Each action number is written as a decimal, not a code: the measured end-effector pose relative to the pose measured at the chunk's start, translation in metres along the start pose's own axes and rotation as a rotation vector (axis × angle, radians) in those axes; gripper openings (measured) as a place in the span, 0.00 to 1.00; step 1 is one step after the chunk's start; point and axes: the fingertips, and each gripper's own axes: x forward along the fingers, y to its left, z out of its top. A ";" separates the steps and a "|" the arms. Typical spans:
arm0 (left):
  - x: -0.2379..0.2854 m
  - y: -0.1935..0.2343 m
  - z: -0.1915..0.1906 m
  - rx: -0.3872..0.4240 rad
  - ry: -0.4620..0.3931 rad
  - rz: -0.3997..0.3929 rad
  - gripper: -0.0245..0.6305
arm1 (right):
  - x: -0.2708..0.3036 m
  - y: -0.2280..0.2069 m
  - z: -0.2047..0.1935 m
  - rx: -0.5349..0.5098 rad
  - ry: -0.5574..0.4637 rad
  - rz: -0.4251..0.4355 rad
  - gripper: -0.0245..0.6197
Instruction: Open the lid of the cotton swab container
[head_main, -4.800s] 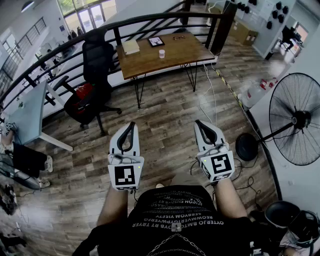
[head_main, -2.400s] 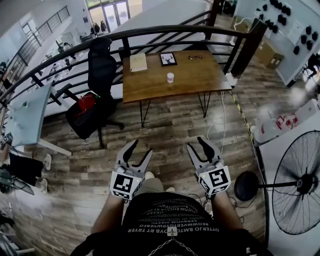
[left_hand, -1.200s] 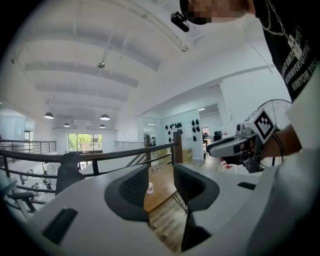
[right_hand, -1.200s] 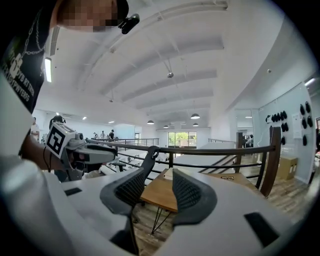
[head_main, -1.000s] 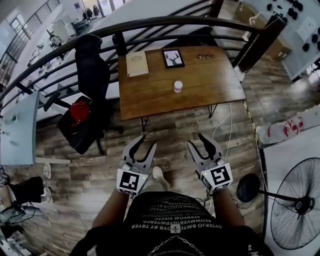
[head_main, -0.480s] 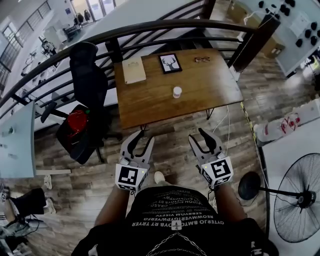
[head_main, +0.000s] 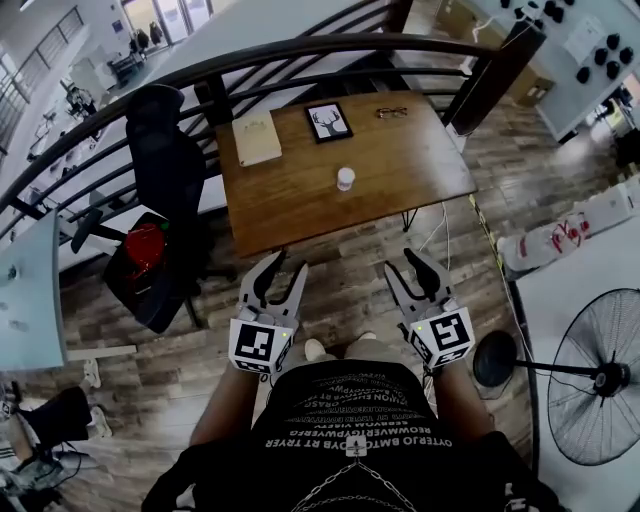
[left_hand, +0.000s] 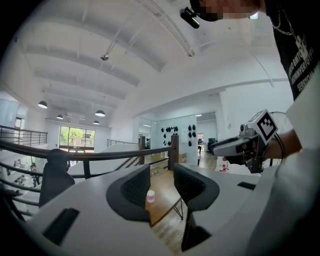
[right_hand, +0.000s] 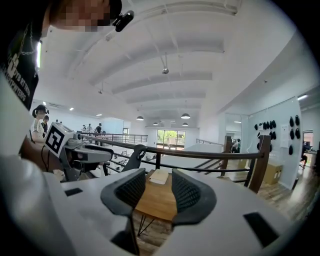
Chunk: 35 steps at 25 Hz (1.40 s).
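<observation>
You have walked much closer to the wooden table (head_main: 410, 170) than you were a few seconds ago. Then it lay far off at the top of the head view; now its near edge sits just ahead of your gripper tips. The cotton swab container (head_main: 345, 179) stands upright near the middle of the tabletop, lid on, where it stood before, well apart from both grippers. Behind it lie a framed picture (head_main: 328, 121), a pale notebook (head_main: 257, 138) and a pair of glasses (head_main: 392, 112), none of them moved. Your left gripper (head_main: 285, 270) has its jaws spread with nothing between them; in the left gripper view the container (left_hand: 150, 196) shows only far off through the gap of that gripper (left_hand: 160, 187). Your right gripper (head_main: 420, 268) is likewise spread and empty, and in the right gripper view the gap of that gripper (right_hand: 152, 192) frames bare tabletop and the notebook. In the earliest frame both pairs of jaws were drawn together; they have been apart since. You still carry both grippers low in front of your waist, over the plank floor. The black office chair (head_main: 165, 150) stands left of the table and the floor fan (head_main: 600, 375) to your right.
</observation>
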 end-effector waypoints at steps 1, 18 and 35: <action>0.000 -0.001 -0.002 0.000 0.003 0.000 0.29 | -0.003 -0.002 -0.001 0.006 0.001 -0.007 0.30; 0.013 -0.009 -0.024 0.020 0.064 0.033 0.29 | 0.018 -0.005 -0.011 0.021 0.017 0.059 0.29; 0.099 -0.016 -0.036 0.006 0.092 0.048 0.29 | 0.061 -0.089 -0.029 0.058 0.043 0.082 0.29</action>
